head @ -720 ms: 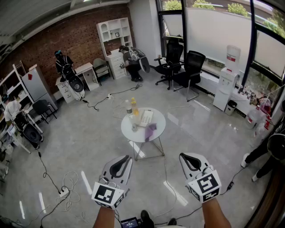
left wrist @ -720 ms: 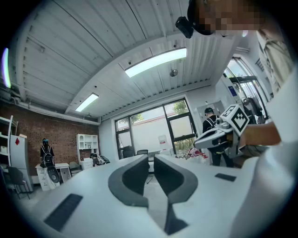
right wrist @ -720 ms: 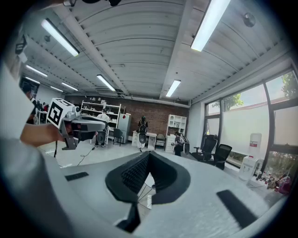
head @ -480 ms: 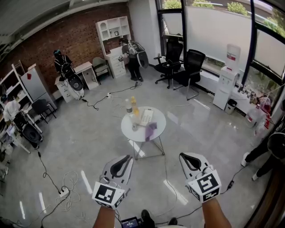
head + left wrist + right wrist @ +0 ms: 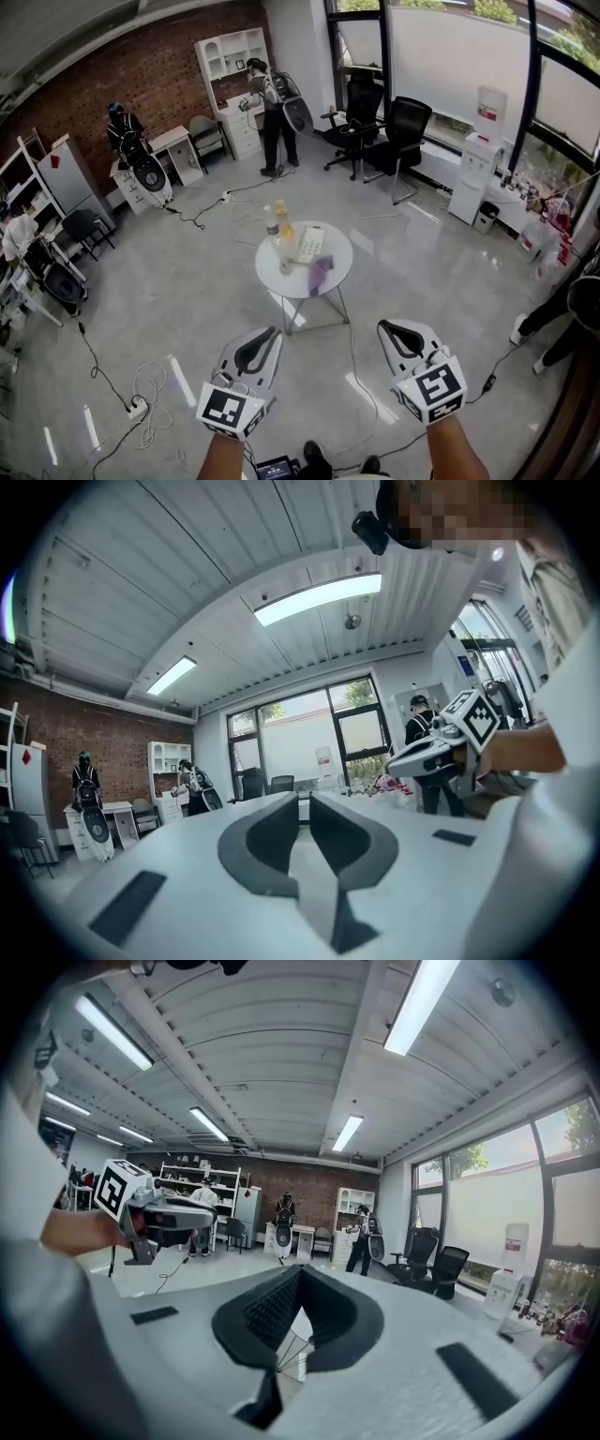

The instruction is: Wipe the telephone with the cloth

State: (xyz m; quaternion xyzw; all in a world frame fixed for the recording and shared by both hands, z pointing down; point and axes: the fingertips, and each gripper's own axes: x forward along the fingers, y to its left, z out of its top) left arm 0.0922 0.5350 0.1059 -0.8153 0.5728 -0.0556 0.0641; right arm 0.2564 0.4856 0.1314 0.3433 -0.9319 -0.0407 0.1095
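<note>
A white telephone (image 5: 308, 246) lies on a small round white table (image 5: 281, 278) out in the middle of the room. A purple cloth (image 5: 319, 274) lies just in front of the telephone. Both of my grippers hover well short of the table, at the bottom of the head view. My left gripper (image 5: 265, 335) (image 5: 302, 801) is shut with nothing in it. My right gripper (image 5: 394, 330) (image 5: 298, 1274) is shut and empty too. Neither gripper view shows the table top, only the room beyond the jaws.
Two bottles (image 5: 277, 226) and a cup stand on the table's far left side. Cables (image 5: 141, 394) trail over the grey floor at the left. Black office chairs (image 5: 389, 141) and a water dispenser (image 5: 476, 167) stand at the back right. A person (image 5: 574, 314) is at the right edge.
The person by the white shelves at the back has straightened up and stepped left. The view has shifted slightly. Both grippers hold their place, still shut.
</note>
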